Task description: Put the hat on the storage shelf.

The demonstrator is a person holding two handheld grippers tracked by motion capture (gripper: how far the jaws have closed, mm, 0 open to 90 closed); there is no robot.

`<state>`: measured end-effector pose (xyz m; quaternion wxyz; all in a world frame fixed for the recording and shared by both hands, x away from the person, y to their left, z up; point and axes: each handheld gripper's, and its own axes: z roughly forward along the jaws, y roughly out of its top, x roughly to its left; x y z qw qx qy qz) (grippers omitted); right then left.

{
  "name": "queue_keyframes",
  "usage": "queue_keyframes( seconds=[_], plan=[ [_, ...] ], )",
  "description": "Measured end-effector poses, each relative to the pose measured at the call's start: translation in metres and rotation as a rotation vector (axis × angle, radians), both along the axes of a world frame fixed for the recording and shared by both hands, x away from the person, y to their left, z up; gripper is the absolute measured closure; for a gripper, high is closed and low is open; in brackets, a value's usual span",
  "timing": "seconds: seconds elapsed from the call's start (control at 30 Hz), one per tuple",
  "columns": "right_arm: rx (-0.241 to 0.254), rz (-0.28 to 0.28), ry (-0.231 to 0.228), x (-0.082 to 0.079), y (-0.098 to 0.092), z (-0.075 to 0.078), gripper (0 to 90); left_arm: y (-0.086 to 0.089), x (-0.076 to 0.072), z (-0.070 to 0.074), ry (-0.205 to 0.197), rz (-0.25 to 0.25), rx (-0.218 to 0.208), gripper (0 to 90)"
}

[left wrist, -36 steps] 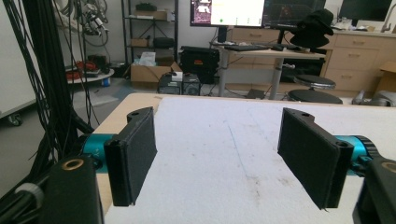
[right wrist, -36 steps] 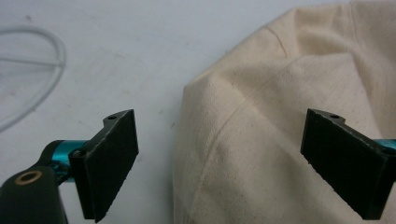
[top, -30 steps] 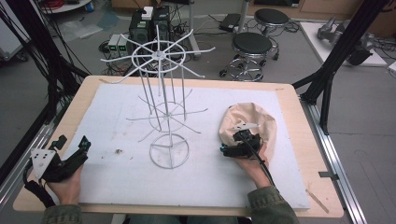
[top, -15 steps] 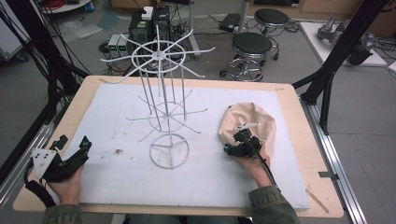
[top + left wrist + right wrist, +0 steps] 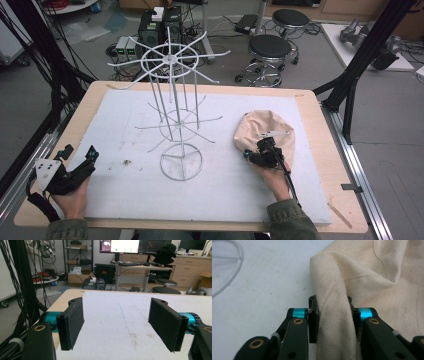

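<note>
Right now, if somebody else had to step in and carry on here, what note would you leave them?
Right hand-held gripper: its jaws have just been closing and now pinch a fold at the edge of the beige cloth hat.
Left hand-held gripper: open, holding nothing, resting over the white mat at the near left.
Hat: lying on the mat, right of the white wire rack, apart from it.
Done: hat gripped.
Left: probably lift it and hang it on one of the rack's arms; none of them carries anything yet.

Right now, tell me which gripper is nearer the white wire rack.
Right. The right gripper grips the beige cloth just beside the wire rack; the left gripper rests farther off at the near-left corner.
</note>
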<state>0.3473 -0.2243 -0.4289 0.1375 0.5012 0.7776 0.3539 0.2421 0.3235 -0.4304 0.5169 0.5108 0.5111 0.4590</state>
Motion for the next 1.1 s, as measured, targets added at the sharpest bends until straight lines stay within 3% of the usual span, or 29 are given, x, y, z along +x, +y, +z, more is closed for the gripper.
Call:
queue_keyframes(
  seconds=[0.2,0.33,0.57,0.83,1.1],
  plan=[
    [0.059,-0.016,-0.013,-0.002,-0.005,0.0,76.0,-0.001,0.0,0.0,0.001,-0.004,0.002,28.4],
    [0.057,-0.013,-0.036,-0.004,-0.006,0.001,76.2,-0.002,0.0,0.0,0.001,-0.008,0.004,28.5],
    [0.049,-0.018,-0.1,-0.009,-0.006,0.005,77.0,-0.005,0.0,0.0,0.002,-0.02,0.006,28.5],
    [0.11,-0.017,-0.205,-0.018,-0.014,0.019,76.5,-0.005,0.0,0.0,0.002,-0.026,0.002,28.4],
    [0.146,-0.011,-0.273,-0.024,-0.016,0.029,76.3,-0.005,0.0,0.0,0.004,-0.029,0.001,28.5]
  ],
)
